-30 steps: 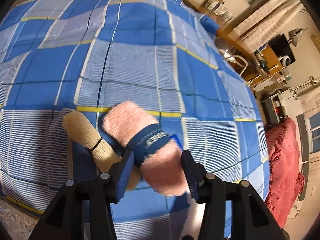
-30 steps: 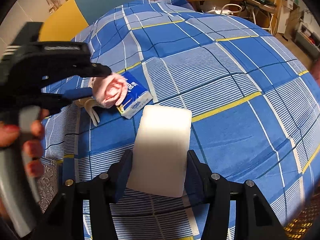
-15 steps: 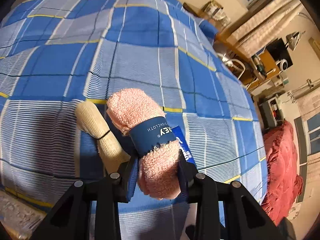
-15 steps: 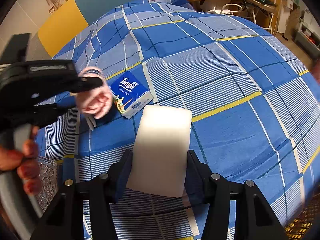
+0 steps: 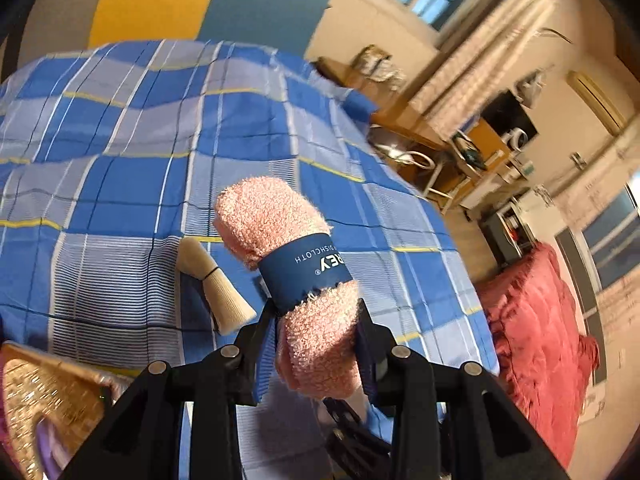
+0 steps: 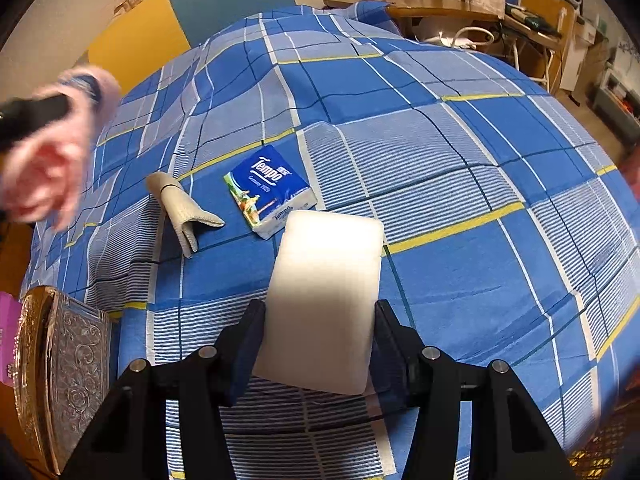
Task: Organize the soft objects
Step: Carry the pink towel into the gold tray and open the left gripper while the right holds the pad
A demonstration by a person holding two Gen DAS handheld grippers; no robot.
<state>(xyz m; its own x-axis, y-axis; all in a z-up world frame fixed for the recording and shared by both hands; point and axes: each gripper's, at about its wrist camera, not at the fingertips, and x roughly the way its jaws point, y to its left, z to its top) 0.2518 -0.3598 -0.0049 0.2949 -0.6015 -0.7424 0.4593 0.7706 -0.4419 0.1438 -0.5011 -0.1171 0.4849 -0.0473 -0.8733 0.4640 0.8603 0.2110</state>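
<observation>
We see bed under blue plaid cover (image 6: 460,168), white and yellow lines, filling most of right wrist frame. Lying on it, left of centre: beige rolled cloth (image 6: 180,208) with dark band, flared end toward lower frame. Just beside, to its right: blue Tempo tissue pack (image 6: 268,188), apart from cloth. Lower left edge: ornate gold-rimmed box (image 6: 72,368); we cannot tell whether it rests on bed.
</observation>
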